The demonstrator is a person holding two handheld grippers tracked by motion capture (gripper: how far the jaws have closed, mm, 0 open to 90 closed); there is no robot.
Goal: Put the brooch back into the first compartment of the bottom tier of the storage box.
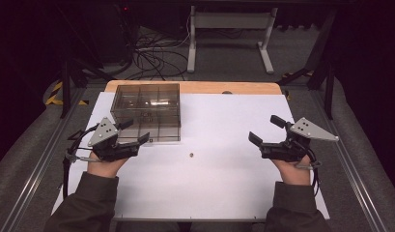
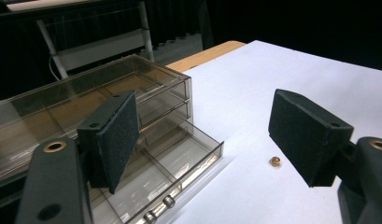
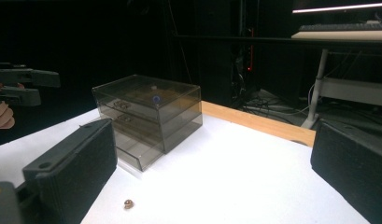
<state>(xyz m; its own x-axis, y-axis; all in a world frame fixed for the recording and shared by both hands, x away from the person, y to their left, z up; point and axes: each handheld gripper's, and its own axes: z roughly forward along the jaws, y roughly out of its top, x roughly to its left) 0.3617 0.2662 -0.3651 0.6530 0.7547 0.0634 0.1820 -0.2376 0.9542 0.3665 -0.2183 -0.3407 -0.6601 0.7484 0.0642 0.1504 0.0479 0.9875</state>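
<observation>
A smoky clear drawer box [image 1: 146,110] stands on the white sheet [image 1: 224,125] at the back left, its bottom drawer [image 2: 179,163] pulled partly out. A tiny brownish bead [image 1: 190,155] lies on the sheet in front of it, also the bead [image 2: 274,161] and the bead [image 3: 128,203]. My left gripper [image 1: 135,130] hovers open just in front of the box's left side, nothing between its pads [image 2: 117,140]. My right gripper [image 1: 266,129] is held open at the right, well apart from the bead and box, its jaws empty.
A wooden table edge [image 1: 195,87] runs behind the sheet. Beyond it are a white desk frame [image 1: 231,34] and tangled cables [image 1: 151,58] on the floor. Metal rails [image 1: 40,154] flank the table.
</observation>
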